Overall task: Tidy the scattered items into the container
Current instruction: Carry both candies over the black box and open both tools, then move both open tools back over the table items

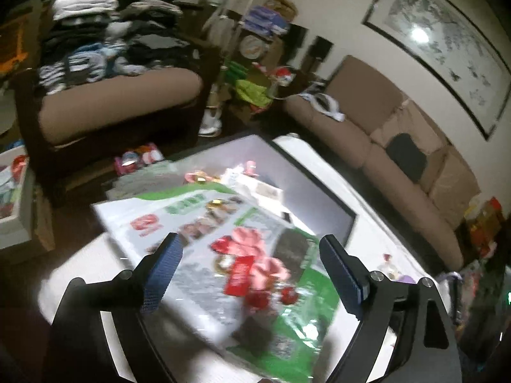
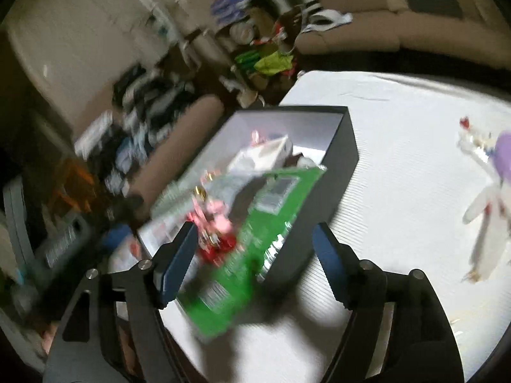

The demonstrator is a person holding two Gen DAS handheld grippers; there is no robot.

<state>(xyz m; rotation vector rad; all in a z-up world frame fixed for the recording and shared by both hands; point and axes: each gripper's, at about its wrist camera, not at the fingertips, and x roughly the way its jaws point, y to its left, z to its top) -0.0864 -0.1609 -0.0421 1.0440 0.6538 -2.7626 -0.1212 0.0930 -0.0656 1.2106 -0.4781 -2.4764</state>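
Observation:
A black box [image 1: 322, 204] with a pale inside stands on the white table [image 1: 367, 198]. It also shows in the right wrist view [image 2: 338, 172]. A green-and-white printed bag [image 1: 198, 233] lies slanted across the box's near end, its lower end over the table [image 2: 230, 290]. A pink-and-red ribbon ornament [image 1: 255, 261] lies on the bag, and shows in the right wrist view [image 2: 214, 226]. White packets [image 2: 265, 156] lie inside the box. My left gripper [image 1: 249, 271] is open just above the bag and ornament. My right gripper [image 2: 255, 261] is open over the bag's lower end.
A purple-and-white wrapped toy [image 2: 491, 198] lies on the table to the right, also in the left wrist view [image 1: 396, 271]. A brown armchair piled with clothes [image 1: 105, 63] stands behind the box. A beige sofa [image 1: 399, 146] runs along the right wall. Floor clutter [image 1: 137, 159] lies beyond the table.

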